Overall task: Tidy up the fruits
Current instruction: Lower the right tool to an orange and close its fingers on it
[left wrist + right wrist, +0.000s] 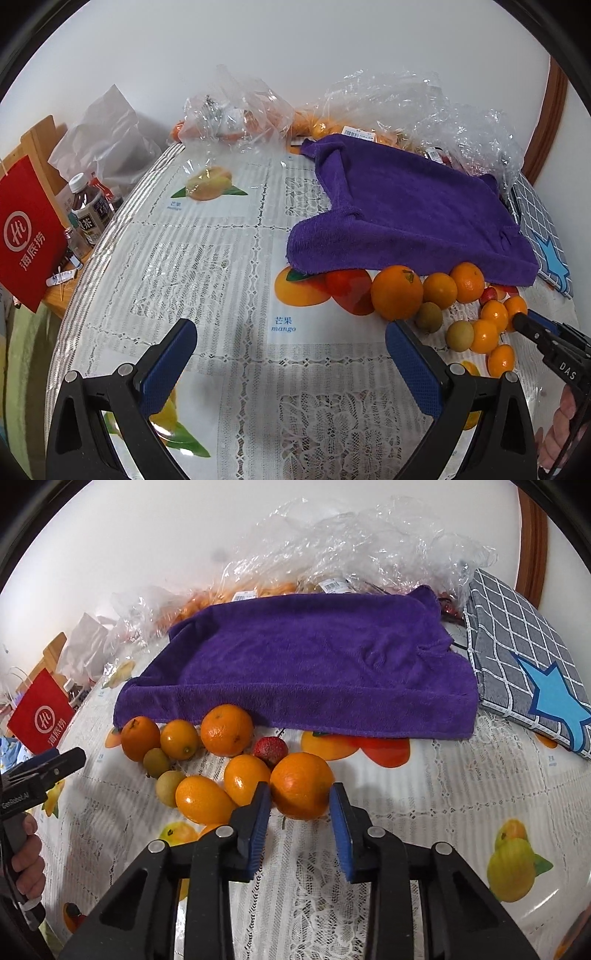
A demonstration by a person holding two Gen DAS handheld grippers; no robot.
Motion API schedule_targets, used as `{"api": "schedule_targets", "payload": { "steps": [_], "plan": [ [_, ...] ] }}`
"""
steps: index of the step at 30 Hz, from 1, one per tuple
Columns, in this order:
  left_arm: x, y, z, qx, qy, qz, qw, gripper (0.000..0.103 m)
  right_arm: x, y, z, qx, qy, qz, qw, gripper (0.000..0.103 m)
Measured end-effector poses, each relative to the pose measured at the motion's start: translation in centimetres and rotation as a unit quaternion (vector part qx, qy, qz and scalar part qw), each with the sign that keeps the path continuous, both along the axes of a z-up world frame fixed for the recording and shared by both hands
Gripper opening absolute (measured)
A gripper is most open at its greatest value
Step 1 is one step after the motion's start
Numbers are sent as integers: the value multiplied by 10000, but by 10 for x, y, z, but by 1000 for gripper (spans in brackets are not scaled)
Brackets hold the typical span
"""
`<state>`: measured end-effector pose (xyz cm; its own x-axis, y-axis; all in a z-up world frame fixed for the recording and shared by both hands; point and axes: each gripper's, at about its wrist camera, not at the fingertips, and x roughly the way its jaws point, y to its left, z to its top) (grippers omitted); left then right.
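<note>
A pile of loose fruit lies on the table in front of a purple towel (314,661): oranges, kumquats, small green fruits (157,762) and a red strawberry (270,748). My right gripper (300,801) is around one orange (301,784); its blue pads stand at the orange's two sides and look to be touching it. The orange rests on the table. My left gripper (291,343) is wide open and empty above the tablecloth, left of the pile. A large orange (396,291) lies near its right finger. The right gripper's tip (524,323) shows in the left wrist view.
The towel (413,210) drapes over a raised tray-like shape. Clear plastic bags (236,110) with more fruit lie at the back by the wall. A grey checked cushion (524,653) with a blue star is at the right. Bottles (86,206) and a red bag (26,229) stand off the table's left edge.
</note>
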<state>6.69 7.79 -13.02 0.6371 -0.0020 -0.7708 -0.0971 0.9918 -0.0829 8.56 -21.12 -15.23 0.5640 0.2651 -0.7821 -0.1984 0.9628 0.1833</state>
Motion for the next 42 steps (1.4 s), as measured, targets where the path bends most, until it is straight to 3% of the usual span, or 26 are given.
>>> {"api": "schedule_targets", "payload": {
  "steps": [5,25,34,42],
  "plan": [
    [2,-5,-1,-53,-32,-88,9999,102,-2,-16,4,28,-34,-101,9999,28],
    [16,-18,-8,-239,0,-282,9993,102,-9,-35,-8,279,115,-39,9995,46],
    [18,-19,-12,-249,52,-282,9993,102,-17,-52,-4,229,56,-297,9993,46],
    [20,-25,-12,-223,59,-337,9992,102,-7,-52,-20,259,196,-351,9989,48]
  ]
}}
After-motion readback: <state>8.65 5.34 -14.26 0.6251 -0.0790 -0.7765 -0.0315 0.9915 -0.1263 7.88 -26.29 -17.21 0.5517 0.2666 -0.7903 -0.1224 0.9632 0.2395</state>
